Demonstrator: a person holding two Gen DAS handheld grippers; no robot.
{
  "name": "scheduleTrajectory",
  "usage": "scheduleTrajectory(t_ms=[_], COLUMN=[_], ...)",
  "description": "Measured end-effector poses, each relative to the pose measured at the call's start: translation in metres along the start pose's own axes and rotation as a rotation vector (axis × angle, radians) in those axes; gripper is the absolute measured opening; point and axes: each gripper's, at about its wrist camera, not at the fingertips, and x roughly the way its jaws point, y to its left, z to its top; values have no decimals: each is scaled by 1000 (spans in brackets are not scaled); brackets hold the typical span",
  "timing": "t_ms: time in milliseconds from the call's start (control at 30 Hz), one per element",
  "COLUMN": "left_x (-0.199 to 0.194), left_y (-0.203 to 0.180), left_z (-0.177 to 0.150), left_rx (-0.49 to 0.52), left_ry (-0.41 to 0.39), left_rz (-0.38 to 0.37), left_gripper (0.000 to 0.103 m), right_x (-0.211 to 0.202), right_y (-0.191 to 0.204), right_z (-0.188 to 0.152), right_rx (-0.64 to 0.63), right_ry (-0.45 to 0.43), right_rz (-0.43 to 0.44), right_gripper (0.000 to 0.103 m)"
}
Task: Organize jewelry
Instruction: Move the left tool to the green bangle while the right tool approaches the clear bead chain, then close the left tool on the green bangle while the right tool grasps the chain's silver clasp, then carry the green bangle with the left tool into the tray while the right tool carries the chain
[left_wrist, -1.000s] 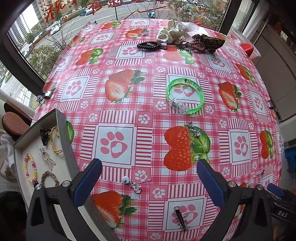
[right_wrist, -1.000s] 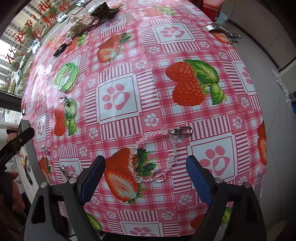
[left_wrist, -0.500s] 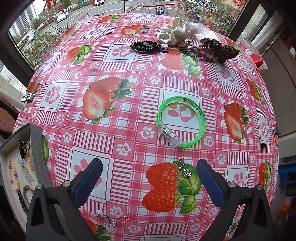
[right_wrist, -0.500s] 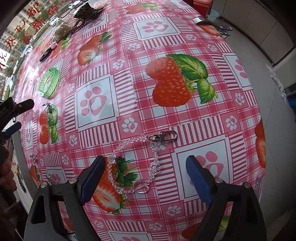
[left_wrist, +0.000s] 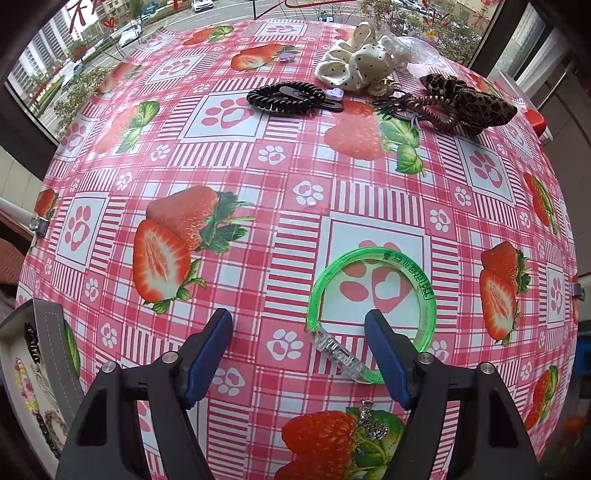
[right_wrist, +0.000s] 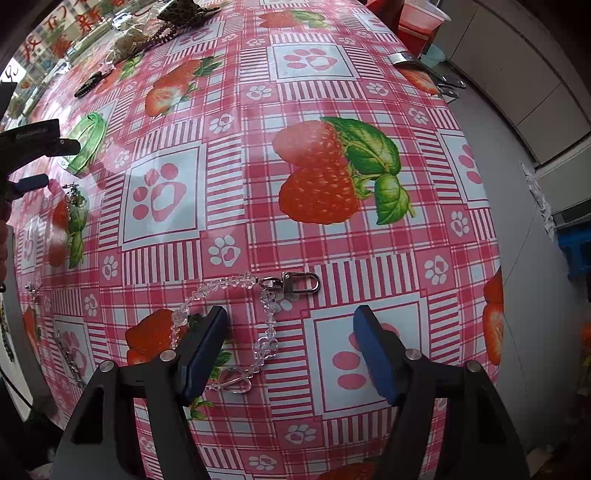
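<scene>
Over the last second I carried my left gripper (left_wrist: 297, 334) forward across the strawberry-and-paw-print plastic tablecloth (left_wrist: 229, 177), away from the grey jewellery tray (left_wrist: 48, 325), which slid to the lower left edge of my left wrist view. The translucent green plastic bangle with a clear clasp block (left_wrist: 373, 314) came from mid-table to right at my fingertips: my right finger on that hand sat over the inside of the ring, and the clear clasp lay between the two blue pads. The fingers were spread wide and held nothing; I could not tell whether they were touching the cloth.

My right gripper (right_wrist: 290, 325) had crept forward as well, fingers parted and empty. The clear bead chain with a silver lobster clasp (right_wrist: 266, 328) lay partly between them, one strand hidden behind my left pad, the clasp just beyond the tips.

I judged the bangle to be my next pick. To my mind the left hand was not yet straddling its rim, so a small shift rightward seemed needed before closing. The small silver charm (left_wrist: 369, 424) on the printed leaf, and the hair ties and scrunchies (left_wrist: 354, 66) at the far edge, were untouched.
</scene>
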Motion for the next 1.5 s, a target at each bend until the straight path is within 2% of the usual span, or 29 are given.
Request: scheduleTrajectory(t_ms=[33,100,133,167,200,233,267,300,367,567,767,1000,1267,1500], left_x=[0,-1,-1,-2,-3,-3,-3,-3,-4,-25,-50,-79,-106,-126], left_y=[-4,-10,-13,-16,-19,-22,-23,-25,-23,-11,3,25,64,109], left_z=[1,2,3,3,3,3,2,2,1,-16,-32,-53,-77,-103], left_rx=[17,36,48,61,76,87,91,88,76,66,59,47,6,-65], left_ry=[-6,-15,-17,-21,-23,-22,-19,-15,-13,-27,-51,-81,-113,-131], left_rz=[8,-7,-12,-17,-15,-14,-20,-30,-44,-71,-96,-116,-113,-93], left_gripper=[74,62,53,38,33,20,16,15,15,15,15,15,15,15], right_x=[0,-1,-1,-2,-3,-4,-4,-4,-4,-11,-31,-49,-73,-95], right_y=[3,11,14,18,21,23,29,34,39,33,32,46,71,108], right_z=[1,5,6,6,7,7,9,12,15,24,37,31,32,35], right_rx=[-12,-35,-47,-58,-67,-76,-85,-94,-98,-49,-76,-105,-152,-220], right_ry=[-7,-16,-17,-18,-20,-21,-23,-23,-18,-37,-83,-124,-167,-202], right_rz=[-1,-7,-12,-15,-9,-9,-5,-3,4,71,96,114,145,190], right_gripper=[69,65,64,59,50,44,30,13,6,6,6,6,6,6])
